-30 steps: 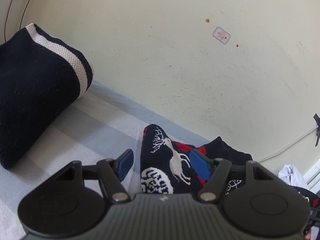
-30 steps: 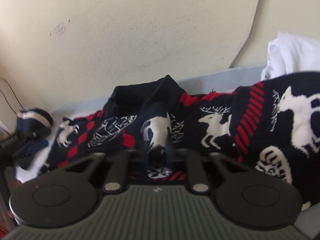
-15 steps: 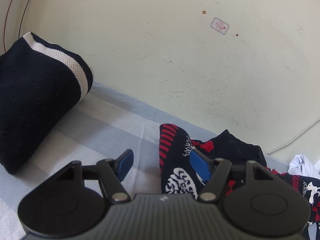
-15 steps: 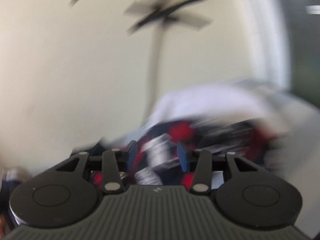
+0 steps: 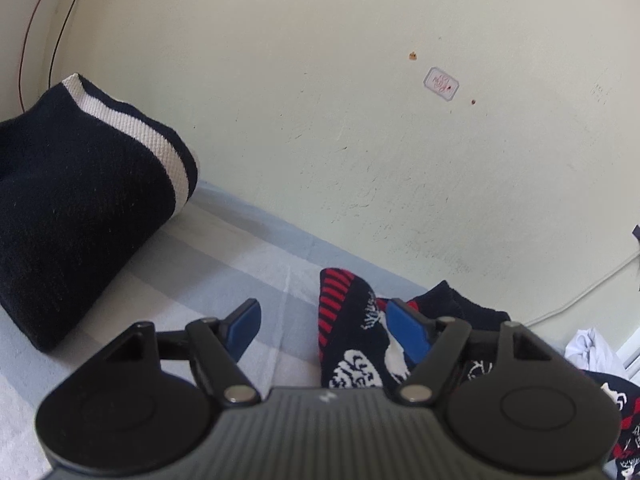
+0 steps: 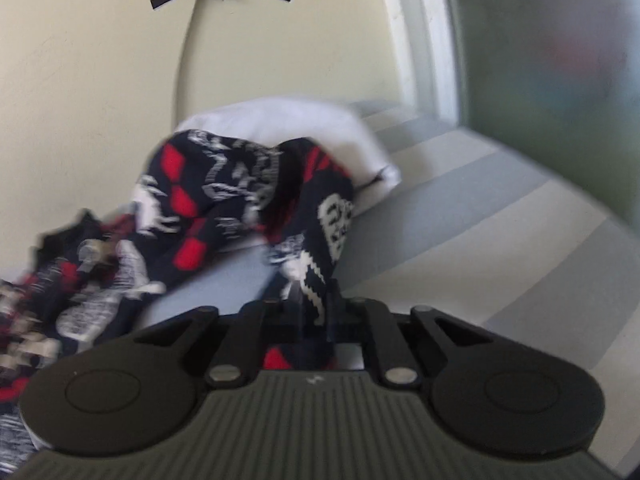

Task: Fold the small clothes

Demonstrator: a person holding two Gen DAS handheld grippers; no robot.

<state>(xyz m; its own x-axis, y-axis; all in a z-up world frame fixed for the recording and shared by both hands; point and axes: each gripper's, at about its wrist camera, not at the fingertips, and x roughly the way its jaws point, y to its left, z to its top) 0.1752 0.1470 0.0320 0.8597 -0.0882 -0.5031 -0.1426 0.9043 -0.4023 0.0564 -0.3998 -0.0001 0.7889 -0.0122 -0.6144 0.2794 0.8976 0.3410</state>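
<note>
Knitted reindeer sweater (image 6: pixel 248 200) heaped on striped bed (image 6: pixel 460 240), long axis leftward from right gripper (image 6: pixel 310 304), clenched on its sleeve end. Left gripper (image 5: pixel 320 324) released, cuff between fingers, nearer bulk.

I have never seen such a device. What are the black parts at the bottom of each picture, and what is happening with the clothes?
The black parts are two handheld grippers, each carrying its own camera; a person holds one in each hand. The left gripper has its jaws open beside a navy reindeer-pattern sweater on the striped sheet. A folded navy garment lies further left. The right gripper, jaws closed, pinches that sweater. White cloth lies behind it.
</note>
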